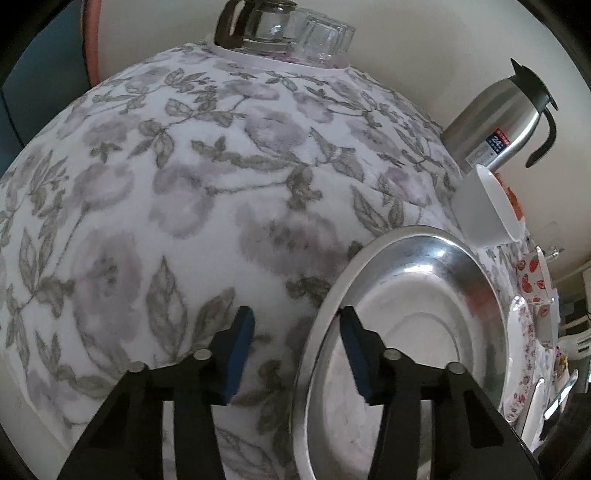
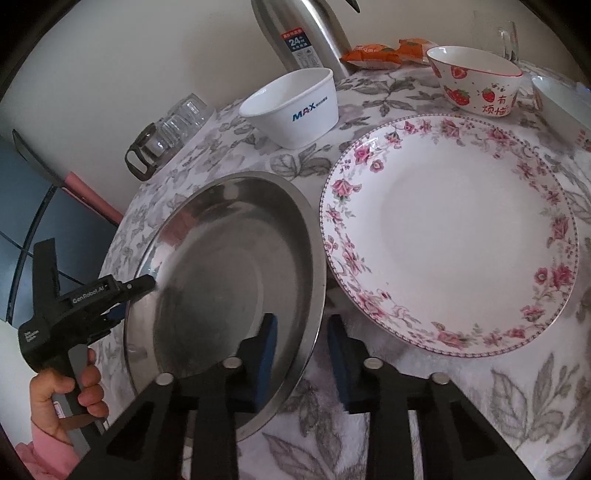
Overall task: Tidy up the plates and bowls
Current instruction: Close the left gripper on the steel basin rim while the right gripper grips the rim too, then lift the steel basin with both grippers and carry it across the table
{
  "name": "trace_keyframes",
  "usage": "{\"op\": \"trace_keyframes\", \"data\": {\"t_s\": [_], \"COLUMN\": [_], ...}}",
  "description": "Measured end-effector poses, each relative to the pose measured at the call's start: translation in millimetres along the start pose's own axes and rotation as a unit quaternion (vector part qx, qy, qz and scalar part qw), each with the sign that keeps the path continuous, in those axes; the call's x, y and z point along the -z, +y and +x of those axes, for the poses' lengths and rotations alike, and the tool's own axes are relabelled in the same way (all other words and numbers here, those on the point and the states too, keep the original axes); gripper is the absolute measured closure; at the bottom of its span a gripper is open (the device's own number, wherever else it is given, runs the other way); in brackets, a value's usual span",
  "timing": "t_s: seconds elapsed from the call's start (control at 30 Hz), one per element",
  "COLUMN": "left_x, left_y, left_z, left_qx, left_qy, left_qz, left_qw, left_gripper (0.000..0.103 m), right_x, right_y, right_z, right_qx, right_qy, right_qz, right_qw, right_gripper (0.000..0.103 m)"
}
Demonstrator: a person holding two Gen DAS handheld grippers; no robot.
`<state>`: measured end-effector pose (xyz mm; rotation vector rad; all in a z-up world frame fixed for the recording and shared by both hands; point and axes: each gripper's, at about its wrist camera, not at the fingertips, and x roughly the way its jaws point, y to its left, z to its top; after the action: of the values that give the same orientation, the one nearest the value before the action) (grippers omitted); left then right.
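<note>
A steel plate (image 1: 424, 295) (image 2: 229, 266) lies on the flower-patterned tablecloth (image 1: 221, 184). My left gripper (image 1: 297, 350) straddles its left rim, one pad outside on the cloth and one inside the plate, with clear gaps, so it is open. In the right wrist view the left gripper (image 2: 135, 297) sits at the plate's far edge, held by a person's hand (image 2: 62, 398). My right gripper (image 2: 303, 354) straddles the near right rim, with its pads close on either side and a thin gap showing. A pink-flowered ceramic plate (image 2: 450, 236) lies right beside the steel one.
A white MAX bowl (image 2: 295, 107), a strawberry bowl (image 2: 476, 81) and a white dish (image 2: 561, 99) stand behind the plates. A steel thermos (image 2: 310, 33), orange snack packets (image 2: 384, 51) and a glass mug (image 2: 506, 37) line the back. A glass pot with tumblers (image 1: 266, 26) sits at the far edge.
</note>
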<state>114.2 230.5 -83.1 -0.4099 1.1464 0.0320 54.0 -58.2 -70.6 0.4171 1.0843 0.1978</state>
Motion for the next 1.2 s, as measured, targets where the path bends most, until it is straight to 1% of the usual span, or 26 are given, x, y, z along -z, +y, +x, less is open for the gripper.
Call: {"op": "trace_keyframes", "data": {"t_s": [0.03,0.07,0.13,0.17,0.23,0.27,0.4,0.57,0.83,0.93,1.03,1.2], "left_x": [-1,-2,-1,-1,1,2,7,10,14,11,8,4], "left_y": [-1,-2,-3,-4,-7,-9,-8,-12,-16,-26,-41,-84], "left_z": [1,1,2,3,3,4,1,-6,-41,-62,-81,-109], "left_qx": [0.003,0.006,0.011,0.010,0.011,0.013,0.016,0.010,0.009,0.008,0.012,0.028], "left_qy": [0.000,0.001,0.004,0.005,0.008,0.013,0.015,0.014,-0.008,-0.026,-0.043,-0.072], "left_qz": [0.002,0.003,0.004,0.005,0.010,0.011,0.004,0.010,0.013,0.019,0.026,0.058], "left_qw": [1.0000,1.0000,0.9999,0.9999,0.9999,0.9998,0.9997,0.9998,0.9998,0.9995,0.9987,0.9953], "left_gripper": [0.059,0.062,0.066,0.069,0.077,0.079,0.080,0.082,0.084,0.084,0.084,0.084], "right_x": [-1,-1,-2,-2,-1,-1,-1,-4,-8,-11,-17,-29], "right_y": [-1,-2,-3,-3,-1,-1,-4,-2,3,4,4,-13], "right_z": [1,2,3,2,2,1,-1,-9,-29,-44,-65,-105], "right_qx": [0.002,0.000,-0.007,-0.006,-0.005,-0.004,-0.006,-0.009,-0.027,-0.037,-0.045,-0.048], "right_qy": [0.000,0.000,0.000,0.000,0.000,0.000,0.002,-0.005,-0.018,-0.030,-0.051,-0.090], "right_qz": [0.003,0.006,0.010,0.009,0.006,0.007,0.013,0.008,-0.001,-0.005,-0.011,-0.007], "right_qw": [1.000,1.000,1.000,1.000,1.000,1.000,1.000,1.000,0.999,0.999,0.998,0.995], "right_gripper": [0.086,0.086,0.090,0.090,0.090,0.090,0.091,0.091,0.091,0.090,0.090,0.090]}}
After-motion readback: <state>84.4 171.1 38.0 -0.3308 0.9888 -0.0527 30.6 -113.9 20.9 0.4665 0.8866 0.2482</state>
